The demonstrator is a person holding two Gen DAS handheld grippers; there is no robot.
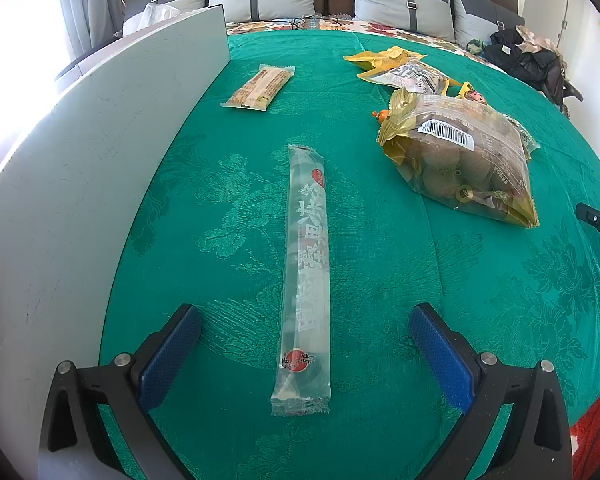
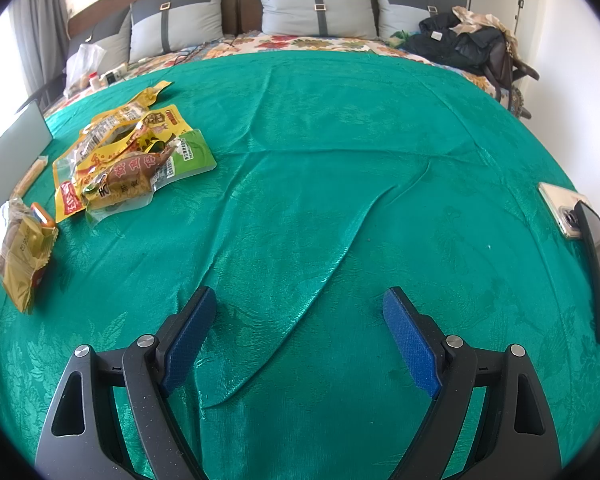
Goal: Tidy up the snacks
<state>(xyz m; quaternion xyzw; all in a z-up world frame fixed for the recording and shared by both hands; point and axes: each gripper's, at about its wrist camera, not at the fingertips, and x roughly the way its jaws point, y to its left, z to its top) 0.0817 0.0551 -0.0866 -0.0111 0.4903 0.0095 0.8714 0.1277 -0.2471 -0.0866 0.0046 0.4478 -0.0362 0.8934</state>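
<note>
A green bedspread (image 1: 380, 280) of woven cloth with a faint sheen and a raised flower pattern fills both views, creased into soft folds in the right wrist view. At the centre of the left wrist view lies a long snack stick (image 1: 306, 280) in clear glossy plastic wrap, and at upper right a bag of round snacks (image 1: 464, 160) in shiny see-through plastic with gold edges. At left stands a matt, scuffed white board (image 1: 80, 160); both grippers have matt black plastic arms, rough blue pads (image 2: 190, 336) and bright metal pins.

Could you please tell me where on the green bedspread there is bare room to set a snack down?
The widest bare stretch lies ahead of the right gripper, between the snack pile and the phones. It is crowded around the round-snack bag; a narrower strip runs between the long packet and white board.
</note>
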